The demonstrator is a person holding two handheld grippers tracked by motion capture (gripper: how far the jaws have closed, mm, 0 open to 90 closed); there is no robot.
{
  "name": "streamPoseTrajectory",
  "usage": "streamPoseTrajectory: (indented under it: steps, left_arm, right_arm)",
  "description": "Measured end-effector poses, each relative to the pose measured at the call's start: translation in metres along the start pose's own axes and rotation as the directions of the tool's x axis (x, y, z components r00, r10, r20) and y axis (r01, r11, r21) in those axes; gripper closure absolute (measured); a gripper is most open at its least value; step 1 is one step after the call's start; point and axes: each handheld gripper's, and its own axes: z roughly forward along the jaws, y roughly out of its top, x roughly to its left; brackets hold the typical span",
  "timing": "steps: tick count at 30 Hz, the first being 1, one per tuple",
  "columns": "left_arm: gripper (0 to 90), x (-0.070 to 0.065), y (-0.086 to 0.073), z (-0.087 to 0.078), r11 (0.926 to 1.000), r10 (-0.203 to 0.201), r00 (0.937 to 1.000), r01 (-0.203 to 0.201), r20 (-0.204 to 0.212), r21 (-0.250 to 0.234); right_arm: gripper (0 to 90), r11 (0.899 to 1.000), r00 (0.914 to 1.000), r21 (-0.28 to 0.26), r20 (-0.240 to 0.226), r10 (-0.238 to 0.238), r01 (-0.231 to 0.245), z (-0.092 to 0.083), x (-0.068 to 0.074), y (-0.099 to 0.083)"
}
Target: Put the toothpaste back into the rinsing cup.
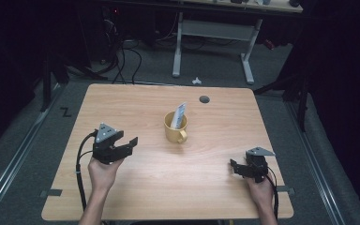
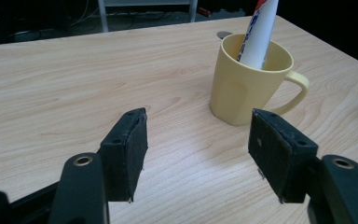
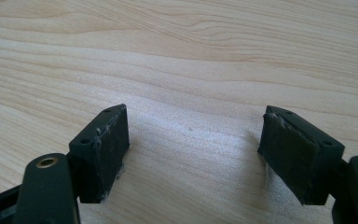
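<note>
Left hand-held gripper (image 2: 198, 156) gapes wide, empty, facing the mug (image 2: 244, 84): rigid, probably slick, so pinch its rim.

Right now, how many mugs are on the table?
1. The yellow mug stands near the middle of the table, a white tube leaning inside it, ahead of the open left gripper. Nothing on the tabletop could hide another.

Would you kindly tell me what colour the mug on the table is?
The mug is pale yellow, seen best in the left gripper view.
</note>
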Motion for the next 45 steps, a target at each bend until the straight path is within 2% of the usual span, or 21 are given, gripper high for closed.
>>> streamPoseTrajectory:
  steps: [45]
  left_arm:
    - [37.9, 0.002, -0.032, 0.008, 0.9976, -0.023, 0.9993, 0.025, -0.028, 0.065]
  right_arm:
    - [23.9, 1.000, 1.0000, 0.000, 0.000, 0.000, 0.000, 0.000, 0.000, 0.000]
